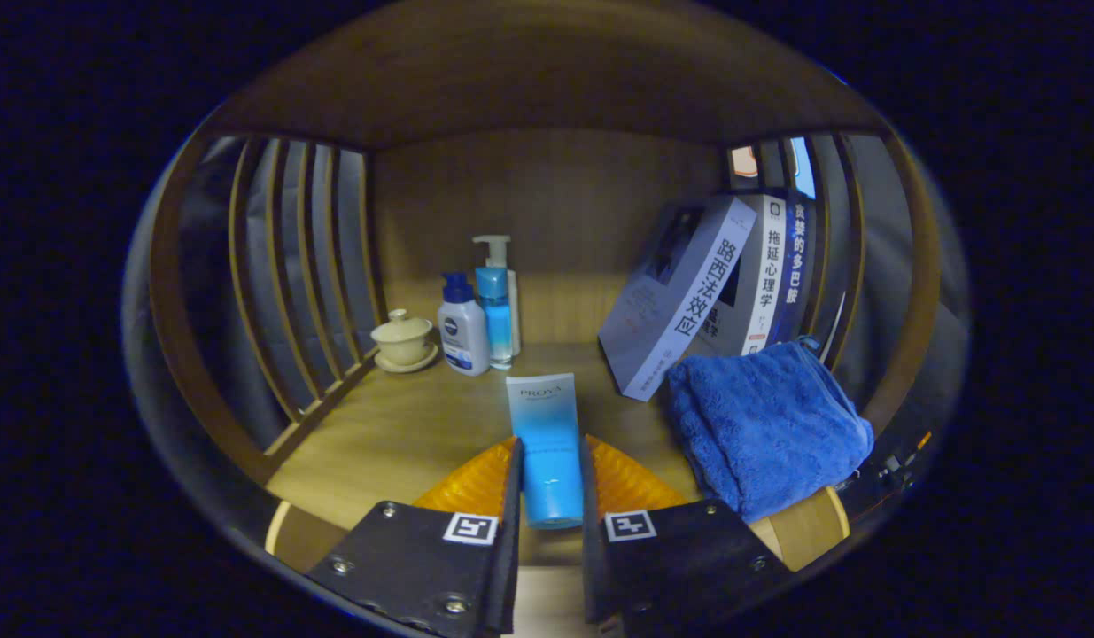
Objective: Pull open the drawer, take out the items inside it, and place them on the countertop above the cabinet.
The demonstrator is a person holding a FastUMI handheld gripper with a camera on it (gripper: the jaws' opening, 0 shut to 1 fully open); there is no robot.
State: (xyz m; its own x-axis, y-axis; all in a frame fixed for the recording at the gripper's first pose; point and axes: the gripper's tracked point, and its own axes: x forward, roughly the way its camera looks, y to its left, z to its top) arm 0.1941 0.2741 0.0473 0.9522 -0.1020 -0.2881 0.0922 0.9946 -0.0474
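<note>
In the gripper view, the hand-held gripper (551, 483) pinches a blue tube (545, 443), both fingers (514, 496) pressing against its sides low on the body, so the tube sits squarely between them over the near part of the wooden bench (396, 425). The tube's long axis runs straight ahead along the fingers, from near to far: its darker blue end is nearest the gripper and its pale, flat printed end points toward the back wall. Whether it hangs just above the wood or already rests on it cannot be told from this angle. By my reading the step in hand is the placing of an item taken from the drawer, late in that carry. The next move calls for settling the tube down onto bare wood, spreading the fingers, and drawing straight back so the tube is not dragged. There is room: a folded blue towel (764, 425) lies just to the right of the fingers, leaning books (688, 297) stand beyond it on the far right, and on the far left stand a white bottle with a blue cap (462, 328), a blue pump bottle (495, 301) and a lidded cream cup on a saucer (403, 341), all well apart from the tube.
</note>
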